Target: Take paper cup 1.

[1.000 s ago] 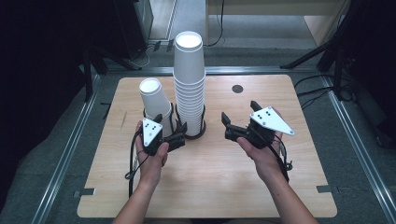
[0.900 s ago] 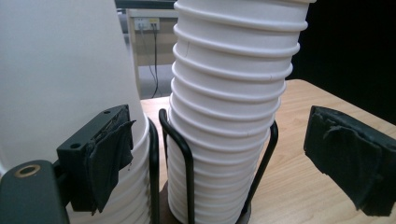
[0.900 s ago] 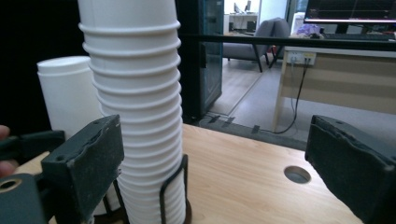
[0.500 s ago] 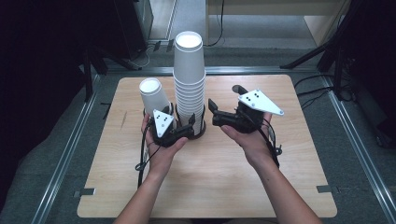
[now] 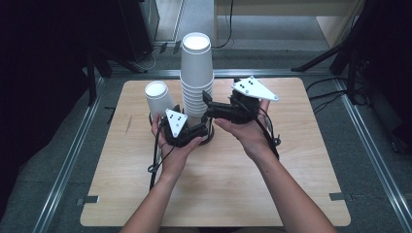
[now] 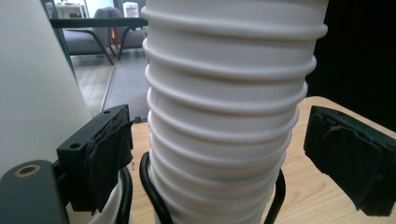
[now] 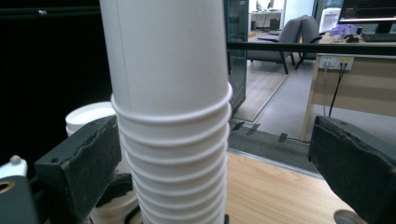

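A tall stack of upturned white paper cups (image 5: 197, 73) stands mid-table in a black wire holder (image 5: 210, 141). A shorter cup stack (image 5: 158, 99) stands to its left. My left gripper (image 5: 205, 132) is low at the tall stack's base, open. In the left gripper view its pads (image 6: 109, 154) flank the stack (image 6: 224, 116) with a small gap on each side. My right gripper (image 5: 208, 104) is higher on the stack's right side. Its jaws have just been opening, and its pads (image 7: 79, 168) stand wide of the stack (image 7: 173, 116) without touching it.
The wooden table (image 5: 291, 170) has bare room in front and to the right. Metal rails (image 5: 68, 160) run along its sides, and dark stands rise behind it. The left gripper's cable (image 5: 155, 160) hangs by the wrist.
Both hands have closed in on the tall stack. The right gripper rose and moved left to it with wider jaws. The left gripper slid right to the base.
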Demonstrator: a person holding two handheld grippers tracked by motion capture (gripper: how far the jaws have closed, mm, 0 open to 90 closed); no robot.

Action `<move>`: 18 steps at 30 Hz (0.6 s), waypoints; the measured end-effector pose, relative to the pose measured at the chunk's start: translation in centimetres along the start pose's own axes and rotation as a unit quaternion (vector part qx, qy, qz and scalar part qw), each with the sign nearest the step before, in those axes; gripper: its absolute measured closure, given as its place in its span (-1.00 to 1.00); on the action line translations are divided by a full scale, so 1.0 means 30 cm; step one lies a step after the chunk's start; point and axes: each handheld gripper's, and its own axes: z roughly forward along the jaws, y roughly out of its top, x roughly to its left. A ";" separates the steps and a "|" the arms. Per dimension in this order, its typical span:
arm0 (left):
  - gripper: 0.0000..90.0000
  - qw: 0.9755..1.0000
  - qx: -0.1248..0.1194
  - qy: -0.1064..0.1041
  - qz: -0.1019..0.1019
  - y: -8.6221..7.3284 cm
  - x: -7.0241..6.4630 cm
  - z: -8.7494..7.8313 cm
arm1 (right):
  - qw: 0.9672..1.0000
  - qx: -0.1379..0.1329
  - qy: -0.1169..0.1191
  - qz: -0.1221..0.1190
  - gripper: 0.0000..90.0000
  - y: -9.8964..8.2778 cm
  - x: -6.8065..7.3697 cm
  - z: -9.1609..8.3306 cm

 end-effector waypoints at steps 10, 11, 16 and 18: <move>-0.86 1.000 -0.023 -0.004 0.001 0.020 -0.006 0.039 | 1.000 0.009 0.010 -0.017 -0.93 0.056 0.055 0.091; -0.86 1.000 -0.020 -0.005 0.004 0.021 -0.004 0.042 | 1.000 0.009 0.010 -0.017 -0.93 0.056 0.055 0.091; -0.95 1.000 -0.021 -0.009 -0.004 0.021 -0.005 0.061 | 1.000 0.018 0.013 -0.005 -0.93 0.081 0.058 0.147; -0.96 1.000 -0.022 -0.005 -0.004 0.021 -0.005 0.063 | 1.000 0.024 0.012 -0.002 -0.95 0.083 0.054 0.169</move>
